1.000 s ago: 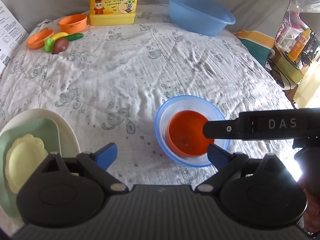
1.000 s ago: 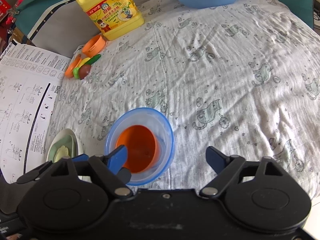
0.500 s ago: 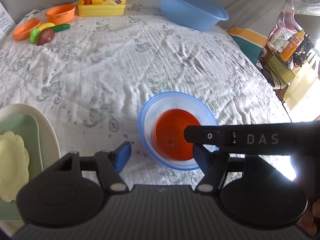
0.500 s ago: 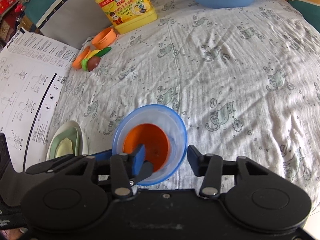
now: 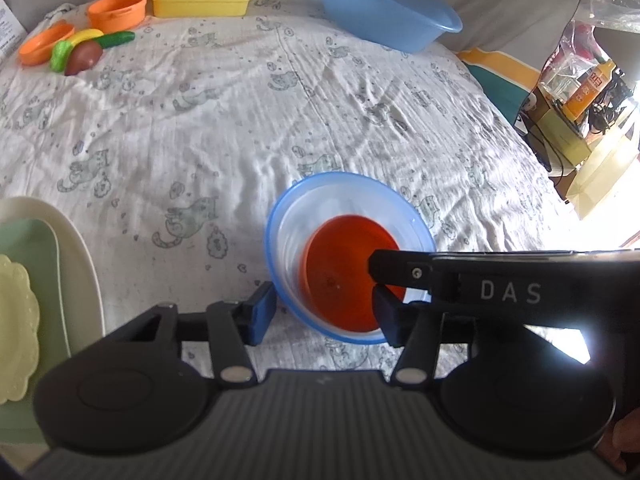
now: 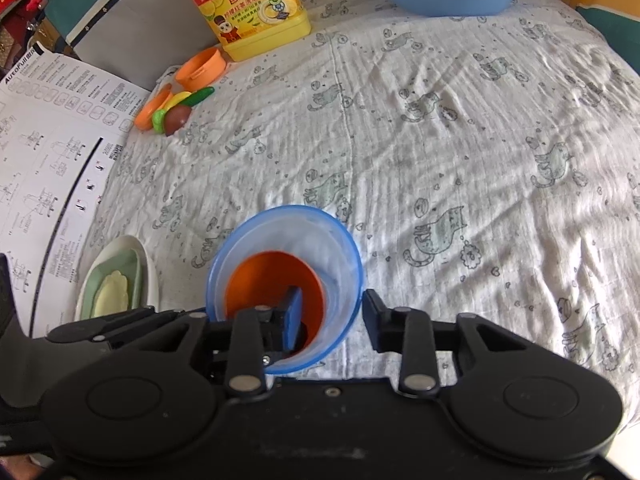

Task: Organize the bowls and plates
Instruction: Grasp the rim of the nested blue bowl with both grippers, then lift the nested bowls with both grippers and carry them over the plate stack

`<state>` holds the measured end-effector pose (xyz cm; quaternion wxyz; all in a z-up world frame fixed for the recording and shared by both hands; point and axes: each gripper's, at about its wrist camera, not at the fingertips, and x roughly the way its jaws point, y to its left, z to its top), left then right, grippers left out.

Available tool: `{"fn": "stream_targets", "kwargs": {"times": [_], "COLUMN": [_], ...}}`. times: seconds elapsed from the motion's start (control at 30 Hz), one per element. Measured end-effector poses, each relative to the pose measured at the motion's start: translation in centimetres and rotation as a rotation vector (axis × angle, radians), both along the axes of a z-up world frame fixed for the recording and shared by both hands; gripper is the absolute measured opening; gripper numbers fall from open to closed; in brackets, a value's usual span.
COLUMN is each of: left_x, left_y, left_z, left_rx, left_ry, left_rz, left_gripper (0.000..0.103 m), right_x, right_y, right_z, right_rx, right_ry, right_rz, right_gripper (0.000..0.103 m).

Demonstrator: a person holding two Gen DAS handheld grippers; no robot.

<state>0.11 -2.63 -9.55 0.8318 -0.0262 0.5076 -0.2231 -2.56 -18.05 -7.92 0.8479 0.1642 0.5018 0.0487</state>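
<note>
The blue-rimmed bowl [image 5: 352,258] is sitting on the cat-print cloth [image 5: 224,120] near the front of the table, with the orange bowl [image 5: 344,276] nested inside it. The left gripper [image 5: 324,316] is straddling the near left part of the blue rim: its left finger is standing outside the wall and its right finger is reaching inside, over the orange bowl. Its jaws have just been closing with the nested bowls between them; whether the pads are pressing on the wall cannot be told. The right gripper [image 6: 332,316] is straddling the near right part of the same rim, with its left finger [image 6: 294,314] inside the orange bowl and its right finger outside the blue wall. Its jaws have also just been closing around the bowl wall, and a small gap is showing beside the outer pad, so a firm clamp cannot be confirmed. At the near left edge, a cream plate [image 5: 68,256] is carrying a green plate [image 5: 36,264] and a pale yellow scalloped plate [image 5: 14,320], well apart from the bowls. The middle of the cloth is lying open between the bowls and the far edge. Along the far edge, a blue basin [image 5: 384,16], a yellow detergent jug [image 6: 248,8], two small orange dishes [image 5: 80,20] and toy vegetables [image 5: 84,50] are standing. A printed sheet [image 6: 48,132] is lying past the left edge.
</note>
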Motion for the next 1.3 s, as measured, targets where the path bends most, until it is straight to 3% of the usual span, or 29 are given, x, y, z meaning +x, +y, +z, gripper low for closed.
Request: {"fn": "stream_targets", "kwargs": {"times": [0.07,0.83,1.3], "left_x": [0.0,0.1,0.8], "left_y": [0.0,0.6,5.5], "left_z": [0.2,1.9,4.7], "left_rx": [0.004,0.019,0.018], "left_ry": [-0.005,-0.009,-0.052], "left_rz": [0.006,0.034,0.15], "left_gripper": [0.047,0.044,0.044], "right_x": [0.1,1.0,3.4], "right_y": [-0.1,0.7,5.9], "right_z": [-0.1,1.4,4.1], "right_rx": [-0.005,-0.036,-0.052], "right_ry": [0.007,0.003,-0.044], "right_rz": [-0.005,0.014,0.111], "right_gripper": [0.027,0.027,0.027]}}
